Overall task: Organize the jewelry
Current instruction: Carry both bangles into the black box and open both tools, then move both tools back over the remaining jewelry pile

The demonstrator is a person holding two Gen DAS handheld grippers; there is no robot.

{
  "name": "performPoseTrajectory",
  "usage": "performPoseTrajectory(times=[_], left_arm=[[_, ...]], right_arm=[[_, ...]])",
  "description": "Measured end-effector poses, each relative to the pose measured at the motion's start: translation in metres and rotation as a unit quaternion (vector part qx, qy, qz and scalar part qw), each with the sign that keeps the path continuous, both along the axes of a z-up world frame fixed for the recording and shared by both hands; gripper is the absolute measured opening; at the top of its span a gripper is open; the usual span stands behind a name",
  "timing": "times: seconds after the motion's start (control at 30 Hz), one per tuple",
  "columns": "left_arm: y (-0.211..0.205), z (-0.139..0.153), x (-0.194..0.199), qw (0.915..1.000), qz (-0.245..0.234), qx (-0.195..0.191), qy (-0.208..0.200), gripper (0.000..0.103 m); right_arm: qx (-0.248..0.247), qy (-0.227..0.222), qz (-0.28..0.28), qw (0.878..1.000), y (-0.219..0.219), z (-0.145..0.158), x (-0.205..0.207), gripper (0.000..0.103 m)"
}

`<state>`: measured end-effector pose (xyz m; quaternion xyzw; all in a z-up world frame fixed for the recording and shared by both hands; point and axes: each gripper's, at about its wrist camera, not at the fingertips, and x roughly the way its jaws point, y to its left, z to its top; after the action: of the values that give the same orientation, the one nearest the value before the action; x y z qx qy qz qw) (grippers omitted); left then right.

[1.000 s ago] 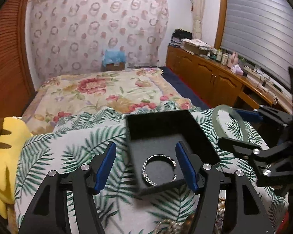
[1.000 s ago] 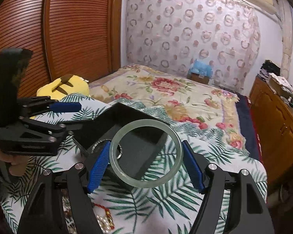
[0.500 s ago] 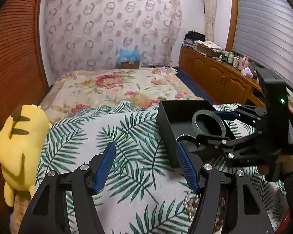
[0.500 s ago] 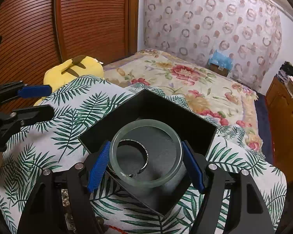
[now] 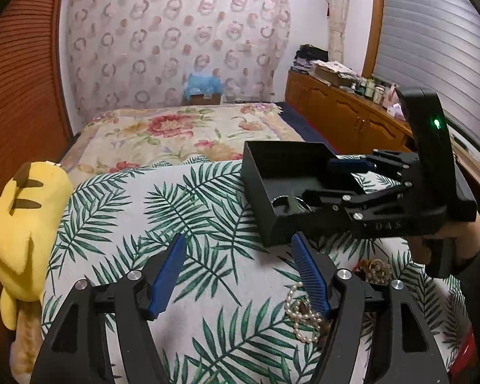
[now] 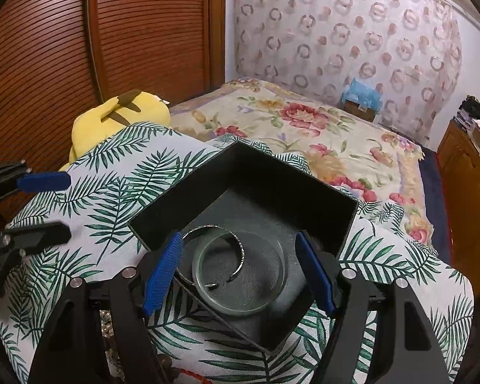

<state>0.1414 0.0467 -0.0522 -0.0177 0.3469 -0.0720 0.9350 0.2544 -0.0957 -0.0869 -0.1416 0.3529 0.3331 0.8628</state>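
Pale green glass-like bangle point(image 6: 240, 275) lying flat in the black box point(image 6: 272, 188), partly on top of a thin silver bangle point(image 6: 236, 249). Soft grey lining inside, tall dark walls all round. Right gripper point(image 6: 236, 268) reaching down into the box, jaws wide, blue ribbed pads clear of the ring on both sides. Box sitting on a leafy cloth point(image 5: 163, 224) with bare room to its left. Left gripper point(image 5: 240, 275) over that cloth, jaws opening, nothing between. Pearl beads point(image 5: 304, 320) near its right pad. Yellow plush toy point(image 5: 22, 224) at the cloth's left edge.
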Motion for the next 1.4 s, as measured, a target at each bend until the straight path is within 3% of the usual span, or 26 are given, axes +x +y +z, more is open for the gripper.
performPoseTrajectory(times=[0.33,0.57,0.73,1.07,1.4], left_arm=[[-0.015,-0.010,-0.021,0.9999,-0.015,0.000,0.008,0.067],[-0.027,-0.023,-0.037,0.9994,-0.025,-0.005,0.023,0.067],[-0.034,-0.032,-0.050,0.9990,-0.029,-0.009,0.034,0.068],[-0.039,-0.034,-0.062,0.9986,-0.034,-0.013,0.039,0.068],[-0.041,-0.039,-0.066,0.9984,-0.036,-0.012,0.042,0.068]], right_arm=[[0.041,-0.022,-0.002,0.999,-0.043,0.024,-0.050,0.076],[0.041,0.000,0.012,0.999,-0.074,0.007,-0.099,0.059],[0.047,0.020,0.011,0.999,-0.088,-0.005,-0.125,0.055],[0.053,0.027,0.040,0.997,-0.076,-0.013,-0.165,0.043],[0.008,0.012,0.059,0.998,-0.054,-0.025,-0.178,0.038]])
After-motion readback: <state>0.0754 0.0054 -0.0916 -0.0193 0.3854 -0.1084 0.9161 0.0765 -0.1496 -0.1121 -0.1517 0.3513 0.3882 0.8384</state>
